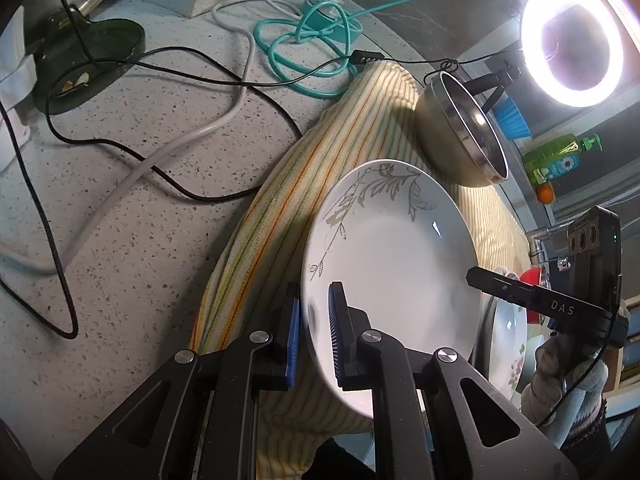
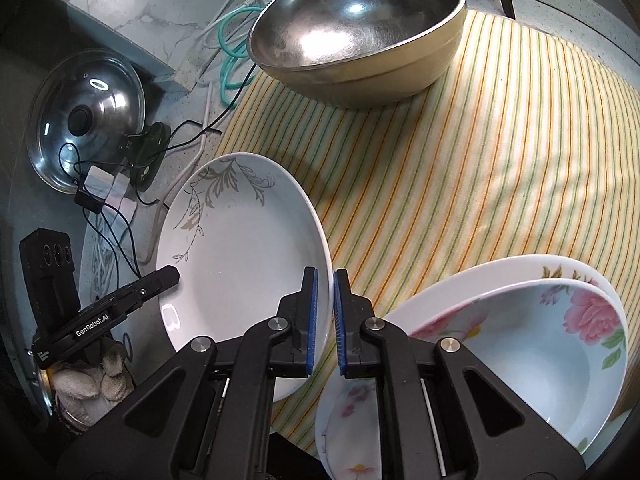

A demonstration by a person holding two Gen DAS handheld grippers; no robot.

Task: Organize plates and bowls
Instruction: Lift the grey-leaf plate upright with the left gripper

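Two hand-held grippers, left (image 1: 314,336) and right (image 2: 324,320), both clamp one leaf-patterned plate (image 2: 244,256); one steel bowl (image 2: 360,28), two floral dishes (image 2: 540,340).

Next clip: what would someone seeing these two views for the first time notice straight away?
The white leaf-patterned plate is held up over the striped cloth, pinched at opposite rims by the left hand-held gripper and the right hand-held gripper. Behind it, a large steel bowl sits on the cloth's far edge, and a stack of flowered dishes lies at the right. A glaring ring light fills the left view's upper right.
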